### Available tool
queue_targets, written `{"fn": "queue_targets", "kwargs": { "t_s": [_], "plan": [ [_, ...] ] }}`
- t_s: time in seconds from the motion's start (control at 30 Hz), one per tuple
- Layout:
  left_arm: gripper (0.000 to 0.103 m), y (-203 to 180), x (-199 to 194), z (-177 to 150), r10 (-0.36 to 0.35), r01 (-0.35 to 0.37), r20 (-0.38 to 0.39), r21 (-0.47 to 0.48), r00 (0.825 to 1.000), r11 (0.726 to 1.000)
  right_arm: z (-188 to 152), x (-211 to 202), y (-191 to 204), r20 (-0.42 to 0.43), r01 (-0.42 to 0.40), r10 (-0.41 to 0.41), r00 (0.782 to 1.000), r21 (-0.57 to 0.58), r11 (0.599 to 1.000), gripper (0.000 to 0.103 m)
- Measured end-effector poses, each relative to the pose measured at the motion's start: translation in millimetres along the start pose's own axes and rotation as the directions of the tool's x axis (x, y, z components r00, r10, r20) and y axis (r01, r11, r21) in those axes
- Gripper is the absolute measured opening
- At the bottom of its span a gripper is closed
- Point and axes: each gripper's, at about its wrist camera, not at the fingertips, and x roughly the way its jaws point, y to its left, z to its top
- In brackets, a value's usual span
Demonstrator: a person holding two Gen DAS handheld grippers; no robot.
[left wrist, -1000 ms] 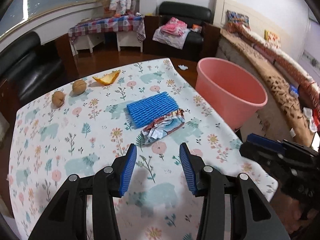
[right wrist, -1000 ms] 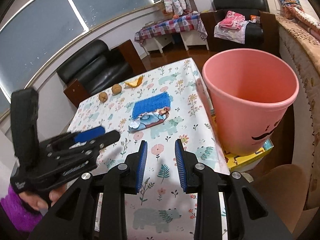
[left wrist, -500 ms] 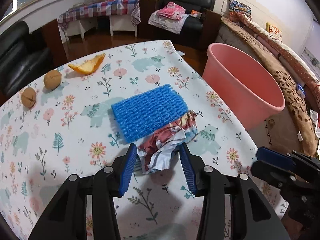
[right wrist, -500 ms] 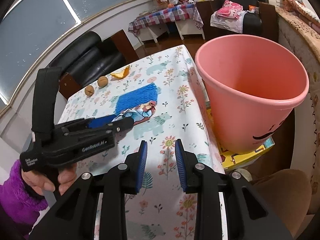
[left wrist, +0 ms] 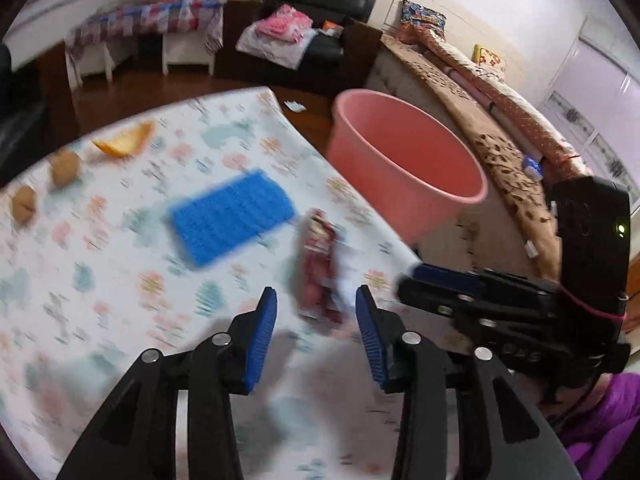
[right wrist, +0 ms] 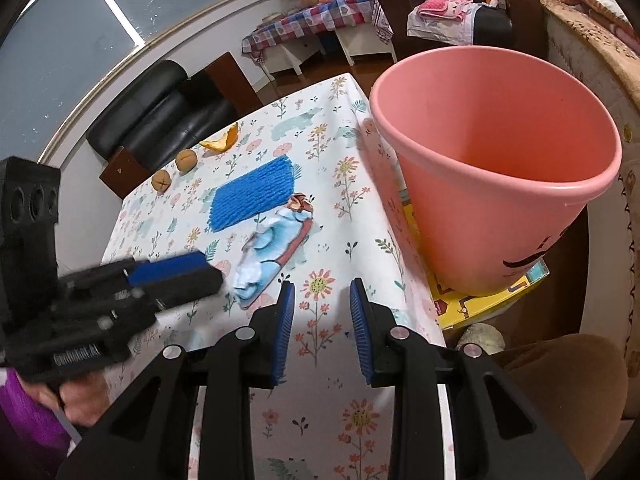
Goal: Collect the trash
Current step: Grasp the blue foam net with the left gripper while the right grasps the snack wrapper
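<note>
**Closing in on the crumpled wrapper**

Since a second ago our left gripper [left wrist: 316, 330] has swung from open tablecloth to the crumpled wrapper [left wrist: 320, 268], which now lies at its fingertips. We read this as the first pick of the collection: nothing is held, and the pink bucket [right wrist: 500, 168] looks empty inside.

Our left jaws are easing open, and the wrapper's near end sits just ahead of the blue pads, barely between them; no pad presses on it. The left view is smeared, so we cannot say how far in it reaches. The wrapper lies on the flowered table [right wrist: 340, 248], its far end touching the corner of the blue foam net [right wrist: 252, 196], near the edge beside the bucket.

Our right gripper [right wrist: 322, 328] hovers over bare cloth near the table edge, jaws slightly parted and gripping nothing.

Next, we judge, the left gripper should advance until the wrapper is between the pads, clamp, lift, and carry it to the bucket. Flat, light foil may slide rather than catch.
</note>
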Motion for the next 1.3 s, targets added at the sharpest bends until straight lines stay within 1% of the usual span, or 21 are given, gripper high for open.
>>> {"fn": "queue_targets", "kwargs": {
  "t_s": [0.07, 0.13, 0.17, 0.27, 0.33, 0.43, 0.53, 0.63, 0.7, 0.77, 0.8, 0.83, 0.93, 1.0, 1.07, 1.13, 1.2, 1.3],
  "plan": [
    [0.043, 11, -4, 7, 0.071, -0.072, 0.039, 0.022, 0.997, 0.997, -1, 0, 1, -0.001, -0.002, 0.002, 1.0, -0.002, 1.0, 0.029],
    [0.045, 22, -2, 14, 0.107, -0.108, 0.054, 0.014, 0.993, 0.994, -1, 1, 5, -0.004, -0.006, 0.006, 1.0, -0.006, 1.0, 0.029],
    [0.047, 28, 3, 18, 0.11, -0.111, 0.053, 0.007, 0.992, 0.994, -1, 1, 7, -0.003, -0.006, 0.006, 1.0, -0.011, 1.0, 0.029],
    [0.048, 38, 22, 30, 0.166, -0.166, 0.024, -0.004, 0.986, 0.986, 0, -1, 14, 0.021, -0.014, 0.014, 1.0, -0.022, 1.0, 0.029],
    [0.048, 41, 27, 38, 0.171, -0.171, 0.051, -0.015, 0.984, 0.985, 1, -3, 18, 0.036, -0.024, 0.025, 0.999, -0.027, 0.999, 0.029],
    [0.053, 48, 35, 53, 0.164, -0.162, 0.077, -0.026, 0.983, 0.986, 1, -2, 23, 0.036, -0.034, 0.035, 0.999, -0.036, 0.999, 0.029],
    [0.053, 54, 54, 62, 0.167, -0.167, 0.035, -0.014, 0.985, 0.986, 3, -1, 28, 0.024, -0.032, 0.033, 0.999, -0.047, 0.998, 0.029],
    [0.052, 57, 62, 59, 0.119, -0.119, -0.002, -0.009, 0.993, 0.993, 5, 1, 31, 0.021, -0.016, 0.017, 1.0, -0.056, 0.998, 0.029],
    [0.045, 54, 60, 53, 0.122, -0.122, 0.006, 0.002, 0.992, 0.992, 7, 2, 31, 0.021, -0.01, 0.011, 1.0, -0.051, 0.999, 0.029],
    [0.025, 50, 55, 44, 0.13, -0.13, 0.009, 0.013, 0.991, 0.991, 9, 4, 30, 0.02, -0.002, 0.002, 1.0, -0.037, 0.999, 0.029],
    [0.018, 51, 50, 40, 0.135, -0.135, 0.013, 0.004, 0.991, 0.991, 10, 7, 29, 0.012, -0.009, 0.009, 1.0, -0.024, 1.0, 0.029],
    [0.007, 52, 47, 38, 0.131, -0.131, 0.006, -0.011, 0.991, 0.991, 11, 8, 29, 0.007, -0.015, 0.015, 1.0, -0.015, 1.0, 0.029],
    [0.006, 62, 36, 26, 0.1, -0.101, -0.014, -0.107, 0.995, 0.989, 15, 13, 27, -0.004, -0.029, 0.029, 1.0, 0.011, 1.0, 0.029],
    [0.006, 67, 28, 15, 0.1, -0.102, -0.017, -0.154, 0.995, 0.983, 18, 16, 26, -0.008, -0.031, 0.031, 0.999, 0.028, 0.999, 0.03],
    [0.006, 73, 19, 3, 0.1, -0.101, -0.017, -0.21, 0.995, 0.972, 20, 17, 26, -0.006, -0.032, 0.032, 0.999, 0.042, 0.999, 0.038],
    [0.006, 77, 9, -8, 0.105, -0.104, -0.01, -0.254, 0.994, 0.961, 24, 19, 28, -0.009, -0.026, 0.027, 1.0, 0.049, 0.998, 0.041],
    [0.006, 80, -2, -19, 0.127, -0.12, 0.004, -0.299, 0.992, 0.947, 25, 24, 30, -0.013, -0.017, 0.017, 1.0, 0.047, 0.999, 0.042],
    [0.006, 82, -12, -34, 0.163, -0.153, 0.001, -0.339, 0.987, 0.928, 27, 35, 34, -0.029, 0.023, -0.023, 0.999, 0.029, 0.999, 0.042]
  ]
}}
